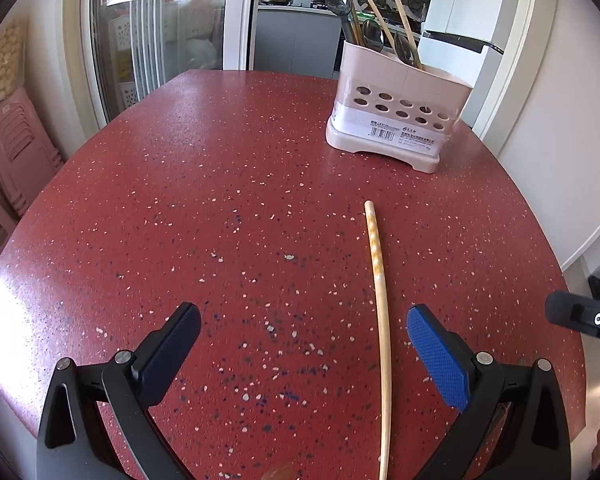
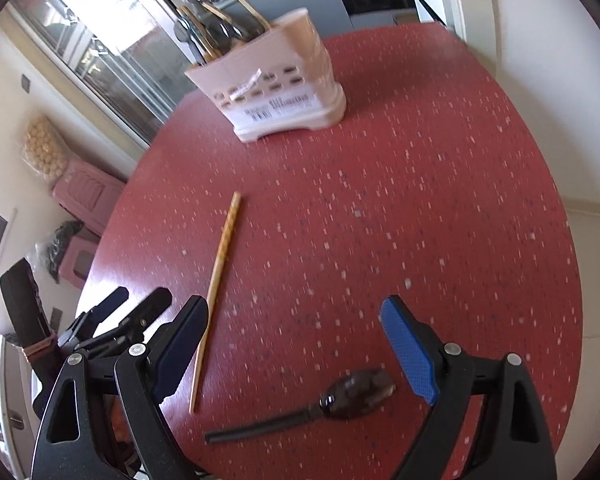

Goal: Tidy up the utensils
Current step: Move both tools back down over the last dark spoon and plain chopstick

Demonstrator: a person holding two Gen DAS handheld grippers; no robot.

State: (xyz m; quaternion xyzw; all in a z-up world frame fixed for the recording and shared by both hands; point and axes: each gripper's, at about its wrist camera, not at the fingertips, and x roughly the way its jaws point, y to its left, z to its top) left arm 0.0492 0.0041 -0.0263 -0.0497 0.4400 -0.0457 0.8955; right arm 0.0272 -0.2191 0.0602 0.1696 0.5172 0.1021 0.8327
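Red speckled table (image 1: 180, 200), pink utensil holder (image 1: 396, 120) far right, chopstick (image 1: 380, 300) lying near, glass sliding door (image 1: 160, 32) beyond, left gripper (image 1: 304, 344) and right gripper (image 2: 296, 344) both gaping wide, gripping nothing

Red table (image 1: 180, 184) — holder (image 1: 396, 120), chopstick (image 1: 380, 300), spoon (image 2: 340, 404)

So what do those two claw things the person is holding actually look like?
Both are alike. The left gripper and right gripper have black angular plastic frames with silver pivot bolts. Their fingers carry flat, blue, finely textured pads. No cables or sleeves are visible.
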